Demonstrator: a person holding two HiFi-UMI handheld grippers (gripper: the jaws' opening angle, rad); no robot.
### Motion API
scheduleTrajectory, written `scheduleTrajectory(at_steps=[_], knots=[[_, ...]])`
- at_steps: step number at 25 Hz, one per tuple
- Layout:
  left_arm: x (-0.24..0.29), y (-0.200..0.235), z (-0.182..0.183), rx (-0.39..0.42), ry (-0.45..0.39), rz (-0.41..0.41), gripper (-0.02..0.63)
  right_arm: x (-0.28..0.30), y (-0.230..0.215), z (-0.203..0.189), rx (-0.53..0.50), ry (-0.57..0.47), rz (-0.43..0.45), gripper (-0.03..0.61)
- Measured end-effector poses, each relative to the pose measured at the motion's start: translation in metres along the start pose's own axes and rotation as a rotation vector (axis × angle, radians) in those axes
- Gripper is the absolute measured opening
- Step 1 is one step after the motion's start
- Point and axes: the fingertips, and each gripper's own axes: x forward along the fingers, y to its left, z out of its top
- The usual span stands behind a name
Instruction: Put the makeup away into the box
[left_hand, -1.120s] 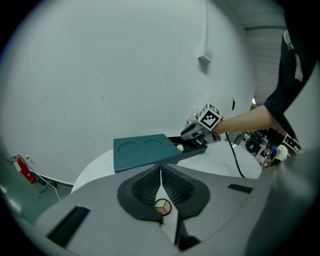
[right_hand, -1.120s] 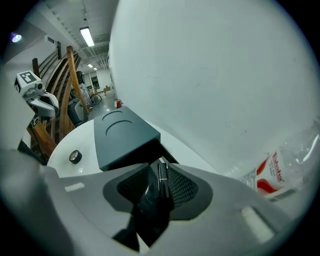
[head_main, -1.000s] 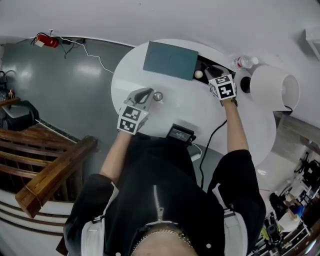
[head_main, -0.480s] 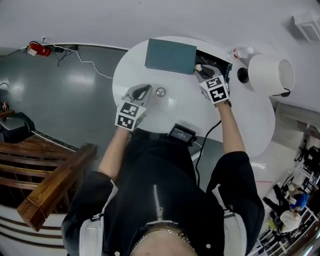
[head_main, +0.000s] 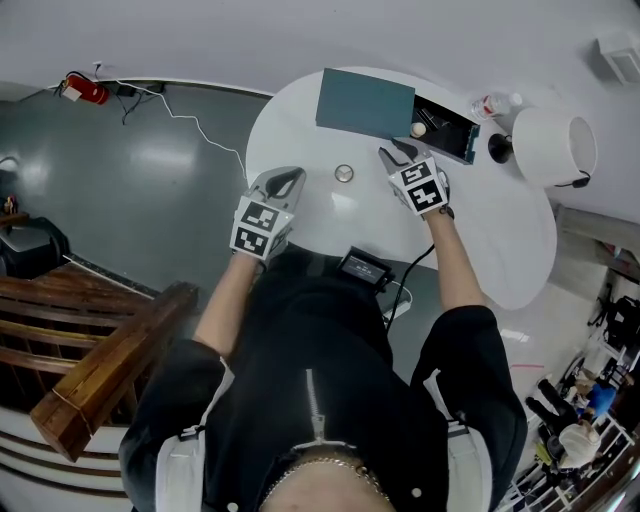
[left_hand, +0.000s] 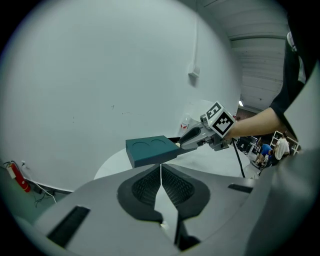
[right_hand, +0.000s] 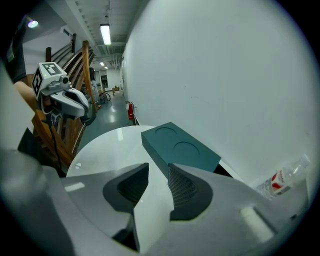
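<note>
Small round silver compact (head_main: 344, 173) mid-tabletop (head_main: 500, 240), between left tongs (head_main: 289, 180), pressed together, empty, and right tongs (head_main: 390, 155), narrowly parted, empty; teal rectangular box (head_main: 365, 100) beyond, far edge.

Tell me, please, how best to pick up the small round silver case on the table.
Take the silver case by its round edge, fingers on opposite sides, coming straight down. It lies flat and low on the table; the open right gripper is close by.

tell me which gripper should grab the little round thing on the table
Right, probably. The right gripper has its jaws apart and empty, close to the round silvery item and beside the box's open drawer. The left gripper is as near, but its jaws are shut.
</note>
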Motion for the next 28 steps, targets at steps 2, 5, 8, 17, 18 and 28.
scheduleTrajectory(at_steps=[2, 5, 8, 17, 18, 28], knots=[[-0.007, 0.003, -0.004, -0.004, -0.001, 0.004, 0.014, 0.006, 0.015, 0.001, -0.016, 0.009, 0.016, 0.118], [-0.017, 0.006, -0.012, -0.012, -0.002, 0.011, 0.014, 0.015, 0.036, 0.001, -0.031, 0.022, 0.041, 0.118], [-0.025, 0.008, -0.018, -0.020, -0.003, 0.018, 0.014, 0.025, 0.054, -0.001, -0.065, 0.037, 0.068, 0.130], [-0.043, 0.018, -0.035, -0.050, 0.003, 0.057, 0.015, 0.056, 0.099, -0.022, -0.128, 0.127, 0.143, 0.187], [-0.045, 0.019, -0.037, -0.054, 0.004, 0.061, 0.015, 0.059, 0.103, -0.023, -0.136, 0.133, 0.148, 0.190], [-0.056, 0.031, -0.049, -0.090, 0.018, 0.106, 0.015, 0.089, 0.119, -0.044, -0.248, 0.243, 0.166, 0.209]])
